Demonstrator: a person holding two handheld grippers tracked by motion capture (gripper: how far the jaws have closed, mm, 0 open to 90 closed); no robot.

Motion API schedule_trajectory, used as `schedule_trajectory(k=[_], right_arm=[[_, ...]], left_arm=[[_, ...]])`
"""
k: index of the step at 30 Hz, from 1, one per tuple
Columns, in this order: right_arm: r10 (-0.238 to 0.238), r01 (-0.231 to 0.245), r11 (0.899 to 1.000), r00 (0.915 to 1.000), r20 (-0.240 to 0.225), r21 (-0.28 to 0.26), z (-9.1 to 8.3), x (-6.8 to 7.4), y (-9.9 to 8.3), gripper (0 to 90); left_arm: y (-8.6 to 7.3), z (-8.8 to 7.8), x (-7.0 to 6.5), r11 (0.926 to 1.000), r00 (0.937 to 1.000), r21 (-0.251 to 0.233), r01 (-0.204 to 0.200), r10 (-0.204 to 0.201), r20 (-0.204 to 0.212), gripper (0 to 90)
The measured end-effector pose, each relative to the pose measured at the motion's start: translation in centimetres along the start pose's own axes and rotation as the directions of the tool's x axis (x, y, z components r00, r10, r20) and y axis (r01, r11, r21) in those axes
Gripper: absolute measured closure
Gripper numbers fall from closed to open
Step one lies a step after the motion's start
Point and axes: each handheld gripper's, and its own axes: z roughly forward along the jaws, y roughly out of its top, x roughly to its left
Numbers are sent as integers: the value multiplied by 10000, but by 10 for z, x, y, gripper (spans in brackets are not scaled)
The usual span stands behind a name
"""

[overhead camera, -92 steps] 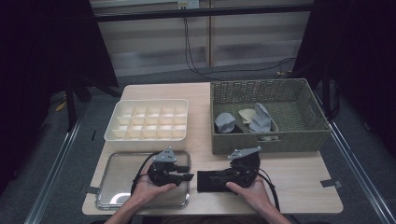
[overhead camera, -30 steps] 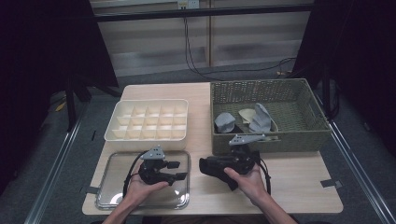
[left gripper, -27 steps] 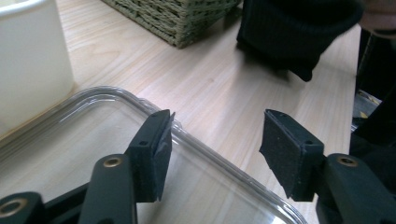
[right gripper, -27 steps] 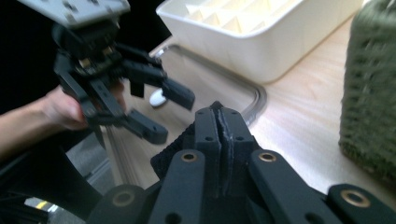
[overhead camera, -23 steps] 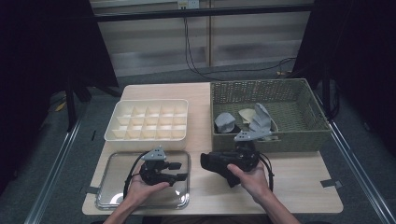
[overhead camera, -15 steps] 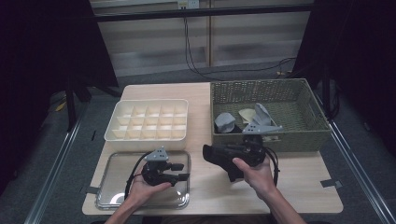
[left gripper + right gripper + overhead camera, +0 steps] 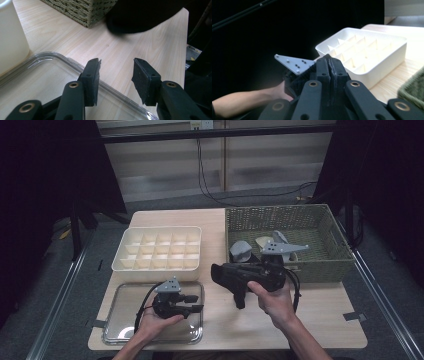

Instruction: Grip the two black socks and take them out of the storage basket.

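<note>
The right gripper (image 7: pixel 220 272) has lifted off the table (image 7: pixel 320 315) since 1 second ago, now at center frame beside the basket (image 7: pixel 345 262), jaws pressed together on nothing. The left gripper (image 7: pixel 197 302) rests over the clear tray (image 7: pixel 117 332) at lower left; its jaws have just been closing, half apart and empty. A pick from the basket looks next.

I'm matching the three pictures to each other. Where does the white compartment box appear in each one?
High view: the white compartment box lies left of centre on the table, behind the clear tray.
Left gripper view: its plain white side runs down the left edge.
Right gripper view: right of centre, compartments facing up.
Shared landmark: the woven basket.
</note>
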Motion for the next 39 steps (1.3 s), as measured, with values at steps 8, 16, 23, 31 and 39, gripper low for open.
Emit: schedule_trajectory(k=[8, 16, 23, 31, 39], right_arm=[[-10, 10, 10000, 10000, -10, -89, -1, 4, 0, 868], [662, -667, 9977, 9972, 361, 145, -5, -20, -27, 868], [1049, -1067, 9940, 9925, 625, 259, -9, -35, -42, 868], [1332, -1387, 9889, 9865, 951, 537, -13, -44, -59, 868], [1595, -1698, 9835, 9768, 1430, 630, -30, -57, -78, 867]], left_arm=[[1, -1, 0, 9998, 10000, -170, 48, -47, 61, 606], [18, 22, -2, 9995, 9993, 48, -307, 306, 226, 649], [31, 47, -6, 9971, 9973, 451, -609, 590, 434, 660], [35, 73, -15, 9881, 9912, 997, -1171, 1101, 732, 636], [21, 76, -15, 9788, 9936, 1724, -1102, 1044, 423, 709]])
